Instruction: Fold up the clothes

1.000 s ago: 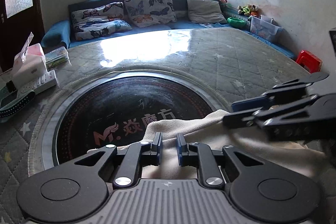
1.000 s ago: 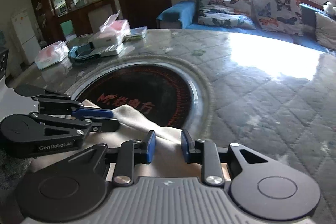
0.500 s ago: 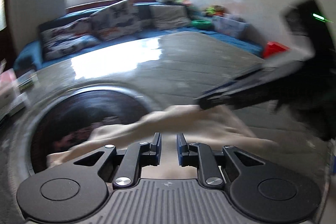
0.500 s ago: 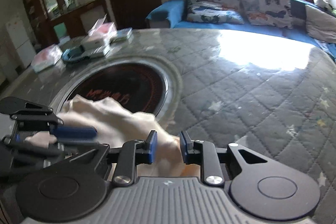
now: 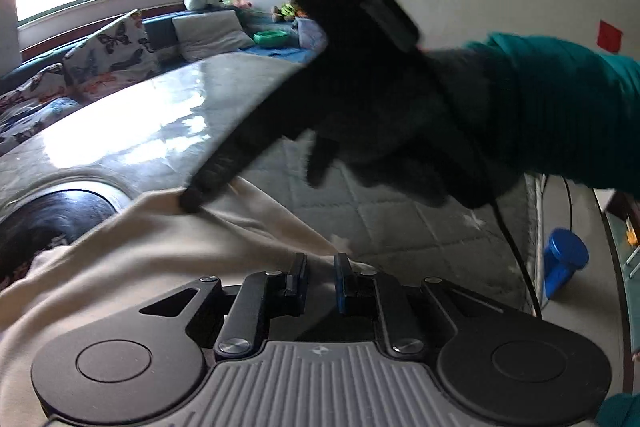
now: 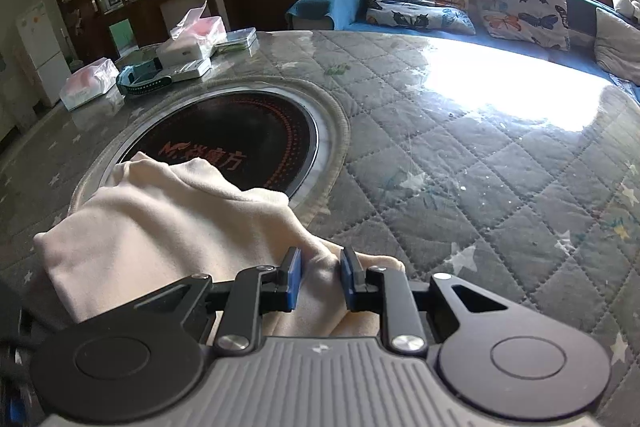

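A cream garment lies bunched on the quilted table, partly over the black round cooktop. In the right wrist view my right gripper has its jaws narrowly apart with a fold of the cream cloth between them. In the left wrist view my left gripper has its jaws narrowly apart over the cream garment. The right gripper reaches in from the upper right there, its tip on a raised fold of the cloth, held by a gloved hand with a teal sleeve.
Tissue boxes, a remote and small boxes sit at the table's far left. A blue sofa with butterfly pillows runs behind the table. A blue object stands on the floor past the table edge.
Both grippers have swung round with the cloth. The garment has been lifted and carried over itself, and now lies more bunched. The right gripper now fills the upper left wrist view.
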`<move>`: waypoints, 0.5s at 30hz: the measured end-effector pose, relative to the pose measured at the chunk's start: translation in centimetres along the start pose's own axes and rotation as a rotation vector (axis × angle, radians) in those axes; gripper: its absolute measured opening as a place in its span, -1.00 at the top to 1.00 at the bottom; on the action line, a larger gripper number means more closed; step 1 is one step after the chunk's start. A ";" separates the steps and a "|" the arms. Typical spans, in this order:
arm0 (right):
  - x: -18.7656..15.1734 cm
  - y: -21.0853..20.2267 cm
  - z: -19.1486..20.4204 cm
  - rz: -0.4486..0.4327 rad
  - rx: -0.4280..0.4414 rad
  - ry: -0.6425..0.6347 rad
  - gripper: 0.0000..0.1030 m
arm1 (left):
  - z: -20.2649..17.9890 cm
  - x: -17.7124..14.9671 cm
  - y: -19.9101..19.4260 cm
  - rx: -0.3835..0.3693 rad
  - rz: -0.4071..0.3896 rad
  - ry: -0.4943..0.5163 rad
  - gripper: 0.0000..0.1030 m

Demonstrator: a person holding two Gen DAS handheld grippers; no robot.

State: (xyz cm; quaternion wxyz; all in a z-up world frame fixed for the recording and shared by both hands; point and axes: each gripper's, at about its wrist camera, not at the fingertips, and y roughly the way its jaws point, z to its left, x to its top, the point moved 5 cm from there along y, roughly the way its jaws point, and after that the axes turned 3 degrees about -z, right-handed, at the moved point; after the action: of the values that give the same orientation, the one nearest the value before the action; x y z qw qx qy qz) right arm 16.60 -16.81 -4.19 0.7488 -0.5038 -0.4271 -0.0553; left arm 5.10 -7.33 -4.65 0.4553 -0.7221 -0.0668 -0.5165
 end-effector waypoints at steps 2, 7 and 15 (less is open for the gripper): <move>0.0 0.1 0.0 -0.007 -0.006 -0.002 0.61 | -0.3 -0.3 0.4 0.006 -0.007 0.022 0.72; 0.3 -0.7 0.4 -0.026 -0.024 -0.024 0.61 | 0.1 0.0 -0.1 0.009 -0.006 0.003 0.67; 0.8 -2.1 2.3 -0.074 0.006 -0.053 0.61 | 3.4 -0.6 -4.2 0.140 -0.035 -0.055 0.65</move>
State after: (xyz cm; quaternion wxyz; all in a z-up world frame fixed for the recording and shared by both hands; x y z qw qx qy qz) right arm 14.62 -15.70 -1.87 0.7362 -0.4867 -0.4653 -0.0685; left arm 4.73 -2.24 -2.82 0.4935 -0.7012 -0.1276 -0.4985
